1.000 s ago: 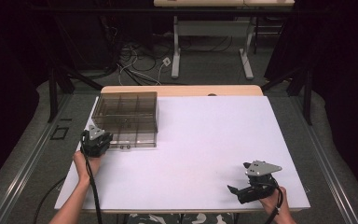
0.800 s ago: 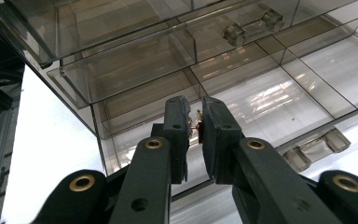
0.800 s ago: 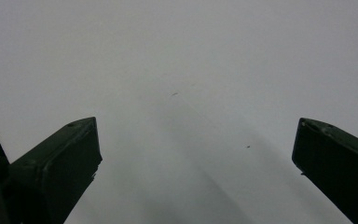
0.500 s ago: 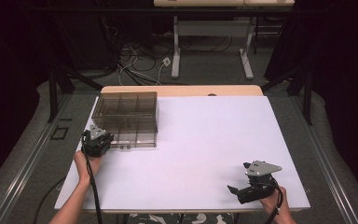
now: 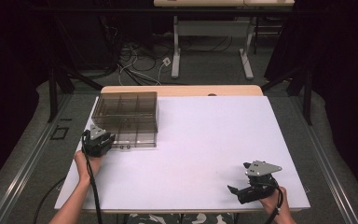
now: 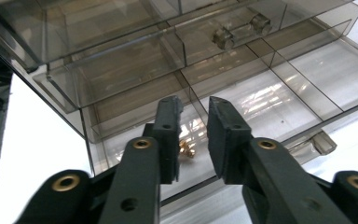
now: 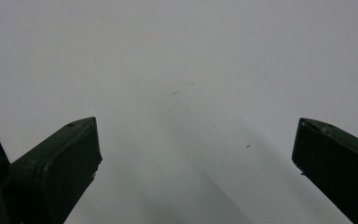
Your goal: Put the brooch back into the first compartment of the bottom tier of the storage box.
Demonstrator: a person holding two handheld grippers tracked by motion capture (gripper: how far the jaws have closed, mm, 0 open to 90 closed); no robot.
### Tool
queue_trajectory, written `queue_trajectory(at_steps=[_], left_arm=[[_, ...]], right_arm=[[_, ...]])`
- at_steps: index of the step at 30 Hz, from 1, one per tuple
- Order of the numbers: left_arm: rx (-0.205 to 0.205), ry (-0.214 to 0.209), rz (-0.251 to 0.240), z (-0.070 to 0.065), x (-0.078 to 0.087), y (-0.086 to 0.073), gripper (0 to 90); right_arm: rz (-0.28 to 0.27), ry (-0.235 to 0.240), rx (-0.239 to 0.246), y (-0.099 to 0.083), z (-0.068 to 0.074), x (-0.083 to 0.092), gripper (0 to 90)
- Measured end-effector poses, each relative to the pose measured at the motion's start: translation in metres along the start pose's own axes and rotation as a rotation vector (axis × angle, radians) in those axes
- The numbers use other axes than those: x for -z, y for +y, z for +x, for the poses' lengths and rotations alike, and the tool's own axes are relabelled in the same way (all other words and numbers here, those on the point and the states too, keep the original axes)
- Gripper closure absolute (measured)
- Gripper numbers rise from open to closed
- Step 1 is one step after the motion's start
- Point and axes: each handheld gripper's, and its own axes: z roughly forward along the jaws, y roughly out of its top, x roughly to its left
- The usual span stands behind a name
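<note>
Evidently the left gripper (image 6: 193,140) has just been easing its jaws apart; they stand narrowly parted at the front of the smoked plastic organizer box (image 5: 127,116), with nothing pinched between them. Behind the gap lies a small brass-coloured piece (image 6: 185,149), seemingly inside the lowest drawer (image 6: 242,107), though the tinted wall makes that hard to confirm. The box sits at about ten o'clock on the white table (image 5: 200,140). The right gripper (image 5: 235,190) rests at five o'clock, jaws wide and empty. One risk: the fingertips could knock the drawer front and shove the light box backward. Another: closing blind through glare might miss the handle (image 6: 324,142) and slip off.
</note>
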Motion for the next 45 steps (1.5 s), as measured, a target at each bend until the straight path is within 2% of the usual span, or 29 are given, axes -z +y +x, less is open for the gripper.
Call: queue_trajectory(at_steps=[4, 9, 14, 15, 17, 21, 22, 25, 27, 34, 36, 41, 45], left_arm=[[0.002, 0.003, -0.006, 0.001, 0.005, 0.003, 64.2], [0.005, -0.026, 0.019, -0.001, 0.008, 0.004, 50.1], [-0.011, -0.037, 0.045, 0.000, 0.012, 0.004, 40.1], [-0.006, -0.035, 0.046, -0.001, 0.013, 0.004, 38.3], [-0.022, -0.034, 0.042, -0.001, 0.015, 0.004, 34.5], [-0.020, -0.050, 0.065, -0.002, 0.019, 0.003, 27.8], [-0.037, -0.053, 0.069, -0.002, 0.020, 0.003, 26.7], [-0.052, -0.055, 0.081, -0.004, 0.021, 0.002, 22.5], [-0.045, -0.065, 0.080, -0.005, 0.020, 0.001, 17.9], [-0.074, -0.070, 0.103, -0.010, 0.022, 0.000, 13.7], [-0.075, -0.072, 0.109, -0.012, 0.023, -0.001, 10.0], [-0.083, -0.075, 0.125, -0.017, 0.025, -0.004, 8.1], [-0.092, -0.064, 0.147, -0.021, 0.025, -0.003, 0.3]], right_arm=[[-0.003, 0.000, -0.005, 0.000, 0.000, 0.000, 0.2], [-0.003, 0.001, -0.003, 0.000, 0.001, 0.000, 0.2], [-0.002, 0.000, -0.006, 0.000, 0.001, 0.000, 0.2], [-0.004, 0.001, -0.004, 0.000, 0.000, 0.000, 0.3], [-0.004, 0.002, -0.005, 0.000, 0.001, 0.000, 0.2], [-0.002, -0.003, -0.008, 0.000, 0.001, 0.000, 0.3], [-0.001, -0.001, -0.005, 0.000, 0.000, 0.000, 0.3], [0.000, 0.005, -0.004, 0.000, 0.001, 0.000, 0.3], [0.001, 0.003, -0.004, 0.000, 0.001, 0.000, 0.3], [0.002, 0.003, -0.007, 0.000, 0.001, 0.000, 0.3], [0.001, 0.004, -0.003, 0.000, 0.001, 0.000, 0.3], [-0.005, -0.001, -0.007, -0.001, 0.001, 0.000, 0.3], [0.003, 0.007, -0.005, 0.000, 0.001, 0.000, 0.3]])
